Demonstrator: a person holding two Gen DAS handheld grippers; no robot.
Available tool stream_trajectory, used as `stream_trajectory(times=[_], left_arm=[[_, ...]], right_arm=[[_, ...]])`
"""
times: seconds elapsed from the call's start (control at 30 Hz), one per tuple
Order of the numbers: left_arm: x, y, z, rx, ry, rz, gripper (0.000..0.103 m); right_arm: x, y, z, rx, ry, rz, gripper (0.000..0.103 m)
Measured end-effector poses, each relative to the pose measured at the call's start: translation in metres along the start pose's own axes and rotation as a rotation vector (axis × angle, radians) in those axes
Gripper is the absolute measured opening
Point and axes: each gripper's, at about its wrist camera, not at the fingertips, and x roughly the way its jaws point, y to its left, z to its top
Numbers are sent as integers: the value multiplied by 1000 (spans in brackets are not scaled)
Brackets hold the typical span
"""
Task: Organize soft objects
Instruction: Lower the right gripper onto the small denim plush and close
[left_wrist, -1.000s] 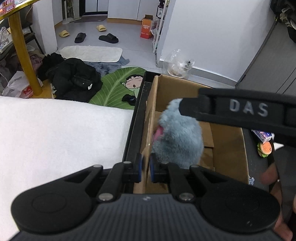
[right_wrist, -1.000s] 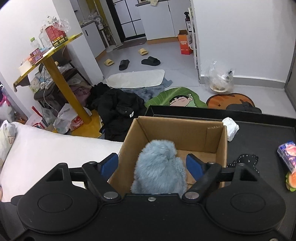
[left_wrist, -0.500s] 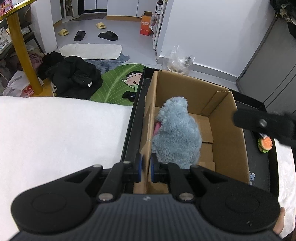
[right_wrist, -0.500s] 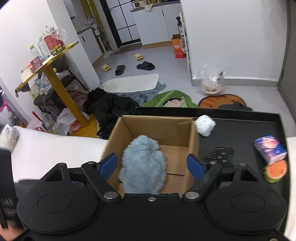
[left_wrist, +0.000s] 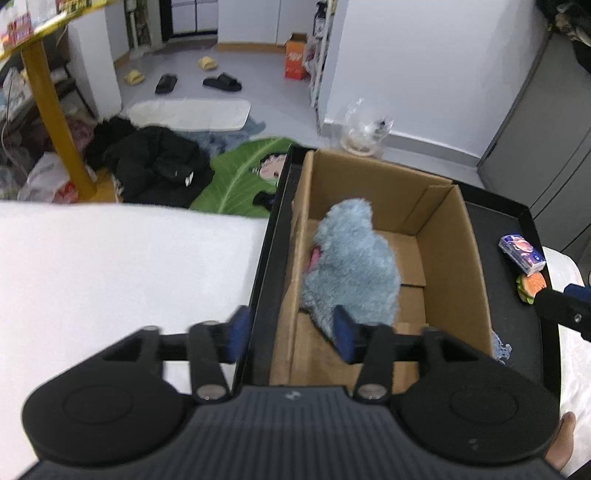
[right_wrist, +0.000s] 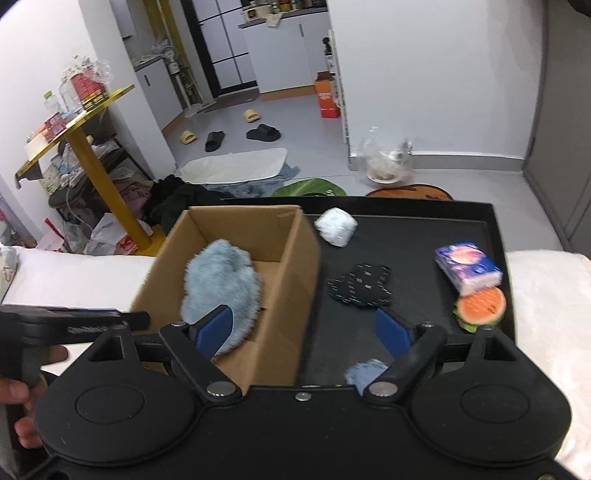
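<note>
A fluffy blue plush (left_wrist: 351, 266) (right_wrist: 219, 284) lies inside the open cardboard box (left_wrist: 461, 258) (right_wrist: 303, 266), which stands on the black tray (left_wrist: 498, 206) (right_wrist: 406, 236). My left gripper (left_wrist: 291, 334) straddles the box's left wall. Its jaws are opening and the pads stand clear of the cardboard. My right gripper (right_wrist: 303, 330) is open and empty above the box's right wall. On the tray lie a white soft ball (right_wrist: 335, 230), a black patterned cloth (right_wrist: 360, 286), a light blue cloth (right_wrist: 365, 371), a tissue pack (right_wrist: 469, 267) and a burger toy (right_wrist: 480, 306).
The tray rests on a white padded surface (left_wrist: 110, 266) that reaches both sides. Beyond its far edge the floor holds a black jacket (left_wrist: 155, 166), a green leaf mat (left_wrist: 236, 177), slippers and a yellow-legged table (right_wrist: 107, 184).
My left jaws, shut on the box's left wall before, have opened. My right gripper has moved right, from above the plush to the box's right wall and the tray.
</note>
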Motion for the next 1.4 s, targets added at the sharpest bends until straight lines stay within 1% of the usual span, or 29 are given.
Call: stream_trajectory(times=[0.03, 0.13, 0.23, 0.4, 0.57, 0.63, 0.7, 0.87, 1.0, 1.23, 1.3, 1.4], left_arm=[[-2, -2, -1, 9, -6, 2, 66], [-4, -6, -1, 27, -17, 17, 75], [-4, -10, -2, 45, -16, 15, 82], [-2, -15, -3, 64, -4, 21, 86], [-2, -19, -5, 89, 0, 44, 90], [-2, -22, -5, 100, 3, 56, 95], [0, -25, -5, 111, 10, 60, 96], [3, -31, -4, 134, 28, 84, 97], [5, -34, -3, 139, 40, 118, 97], [10, -41, -3, 161, 64, 156, 97], [11, -42, -3, 167, 70, 163, 97], [10, -43, -3, 172, 71, 168, 97]], right_arm=[[-1, -5, -2, 12, 1, -4, 84], [-3, -18, -7, 51, -5, -15, 84], [-1, -30, -14, 77, -4, -29, 84], [8, -41, -31, 93, 27, -40, 84], [22, -48, -46, 123, 68, -57, 84], [27, -50, -50, 131, 77, -70, 84], [31, -52, -53, 133, 88, -82, 84], [42, -55, -59, 134, 113, -76, 84], [50, -54, -61, 131, 120, -72, 84], [68, -55, -67, 94, 139, -98, 83], [71, -54, -70, 78, 149, -110, 81], [75, -53, -73, 63, 156, -134, 72]])
